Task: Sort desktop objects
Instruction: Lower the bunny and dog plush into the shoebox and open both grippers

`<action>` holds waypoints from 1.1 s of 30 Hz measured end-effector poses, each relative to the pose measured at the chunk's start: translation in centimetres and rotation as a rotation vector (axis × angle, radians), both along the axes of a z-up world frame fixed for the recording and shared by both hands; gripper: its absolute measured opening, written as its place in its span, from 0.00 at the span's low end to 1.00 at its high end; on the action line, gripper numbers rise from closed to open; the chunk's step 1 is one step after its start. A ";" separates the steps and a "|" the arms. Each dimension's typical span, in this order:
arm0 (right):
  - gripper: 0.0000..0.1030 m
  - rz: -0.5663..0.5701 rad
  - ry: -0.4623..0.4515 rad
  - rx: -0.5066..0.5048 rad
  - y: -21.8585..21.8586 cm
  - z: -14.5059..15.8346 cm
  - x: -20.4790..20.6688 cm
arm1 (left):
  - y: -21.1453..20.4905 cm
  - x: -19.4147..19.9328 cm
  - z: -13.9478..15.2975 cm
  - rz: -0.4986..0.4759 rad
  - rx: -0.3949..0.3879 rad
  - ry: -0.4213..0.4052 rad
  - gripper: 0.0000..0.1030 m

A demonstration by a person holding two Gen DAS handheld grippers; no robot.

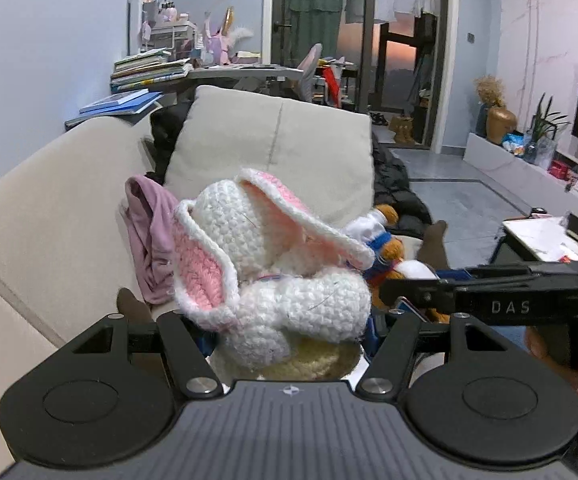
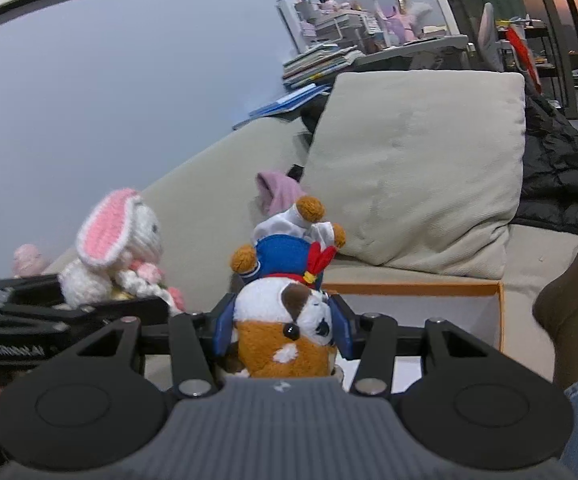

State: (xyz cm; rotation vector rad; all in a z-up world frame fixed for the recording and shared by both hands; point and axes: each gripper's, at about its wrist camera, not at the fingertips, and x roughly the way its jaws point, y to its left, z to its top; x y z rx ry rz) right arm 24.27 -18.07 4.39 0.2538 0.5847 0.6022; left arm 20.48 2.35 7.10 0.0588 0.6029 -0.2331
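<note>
The left gripper (image 1: pixel 289 332) is spread wide yet clamped on a soft crocheted rabbit (image 1: pixel 273 272), and the right gripper (image 2: pixel 283 330) is about half closed, its blue pads squeezing the head of a plush dog (image 2: pixel 289 320) in a blue sailor suit; both toys hang in the air over the beige sofa (image 2: pixel 209 200), side by side. Since each toy is squashy and held by one end, either could sag or slip out if the hands swing or bump together. An orange-rimmed box (image 2: pixel 449 290) sits just beyond the dog, probably where they go.
</note>
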 end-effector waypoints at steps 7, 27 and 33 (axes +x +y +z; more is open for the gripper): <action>0.50 -0.016 0.100 -0.001 0.4 -3.6 4.1 | 0.4 4.4 -2.9 -0.015 -0.024 0.108 0.73; 0.50 0.088 0.344 -0.055 4.1 -10.7 10.2 | -0.1 11.6 -11.9 -0.106 0.179 0.438 0.73; 0.53 0.101 0.374 -0.059 5.4 -11.4 10.9 | -0.3 11.5 -12.0 -0.116 0.217 0.418 0.76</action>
